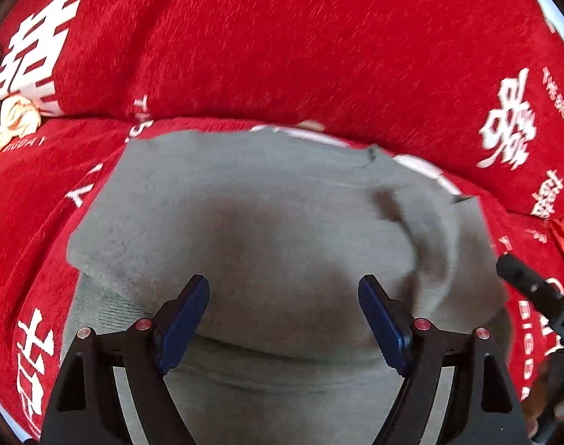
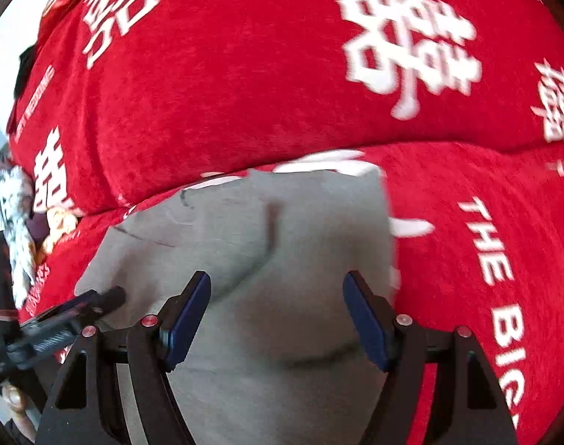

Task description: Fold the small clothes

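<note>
The grey knit garment (image 1: 267,230) lies spread on the red cover printed with white characters (image 1: 300,44), its ribbed hem (image 1: 107,307) at about 8 o'clock in the left wrist view and a raised crease (image 2: 259,259) running toward 12 o'clock in the right wrist view. To do this step well, each tool should probably drop onto the near edge, take only one layer of grey cloth and not the red cover beneath, then both should carry the edge over together so the fold line stays straight; the crease is best smoothed first, or it may get trapped inside. The left gripper (image 1: 283,319) hangs low over the middle of the garment, its blue pads spread wide with nothing between them, pointing toward 12 o'clock. The right gripper (image 2: 278,315) is likewise spread and empty, over the garment's right half, the grey edge just beside its 3 o'clock finger. Each tool shows at the other's edge, so they sit near one another, side by side.
</note>
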A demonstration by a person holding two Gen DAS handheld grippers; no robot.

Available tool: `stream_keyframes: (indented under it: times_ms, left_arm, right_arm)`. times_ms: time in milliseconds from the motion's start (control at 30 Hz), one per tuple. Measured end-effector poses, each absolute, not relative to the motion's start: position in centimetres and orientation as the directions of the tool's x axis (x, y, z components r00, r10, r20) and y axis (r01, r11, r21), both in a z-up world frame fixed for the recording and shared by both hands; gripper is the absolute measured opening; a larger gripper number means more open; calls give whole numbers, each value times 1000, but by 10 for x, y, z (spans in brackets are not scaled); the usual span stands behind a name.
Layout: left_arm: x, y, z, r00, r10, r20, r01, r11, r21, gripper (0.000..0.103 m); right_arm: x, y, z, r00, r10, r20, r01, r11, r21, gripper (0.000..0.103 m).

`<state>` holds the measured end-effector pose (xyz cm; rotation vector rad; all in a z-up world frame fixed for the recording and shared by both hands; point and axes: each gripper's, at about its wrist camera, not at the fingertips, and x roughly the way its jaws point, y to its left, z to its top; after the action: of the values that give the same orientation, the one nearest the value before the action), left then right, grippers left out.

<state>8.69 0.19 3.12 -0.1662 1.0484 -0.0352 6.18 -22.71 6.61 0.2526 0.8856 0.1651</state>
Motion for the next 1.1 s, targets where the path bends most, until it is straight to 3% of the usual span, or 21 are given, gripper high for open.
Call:
stream_keyframes:
  times_ms: [133,267,433,500,700,767,800,833,1000,1100]
  left_arm:
    - [83,5,19,494,-94,-864,-35,991,-128,83]
    - [75,4,19,496,-95,-863,19,995,-99,83]
    - [72,-2,16,515,-77,-854,48,997,-61,83]
    - [71,-4,14,522,-73,-850,51,997,-55,90]
    - [67,-3,14,532,-87,-842,60,996,-64,90]
    - [66,-3,14,534,-85,-841,68,996,-57,90]
    - [66,-3,14,534,-84,-842,69,996,-55,90]
    - [66,-3,14,531,-83,-843,67,996,-56,90]
    - [70,5,21,521,-146,-841,27,988,-155,90]
    - [73,1,16,515,-126,-848,26,991,-131,90]
  right_arm:
    - [86,-175,56,563,244,-790,-127,970,209,77]
    - [98,-161,32,505,86,-859,-89,995,47,77]
    - [66,-210,33,528,137,-838,-9,988,155,77]
    - [58,-222,37,542,180,-821,1,977,214,77]
    - [72,-227,31,533,342,-774,22,909,417,77]
    - [76,-225,26,546,357,-758,33,895,445,51]
    - [78,-225,24,541,356,-762,36,895,444,16]
    - [81,-224,21,521,359,-775,41,896,442,9]
    - [72,-221,47,609,325,-724,-28,921,389,8]
    - [67,-218,60,662,283,-694,-56,942,331,8]
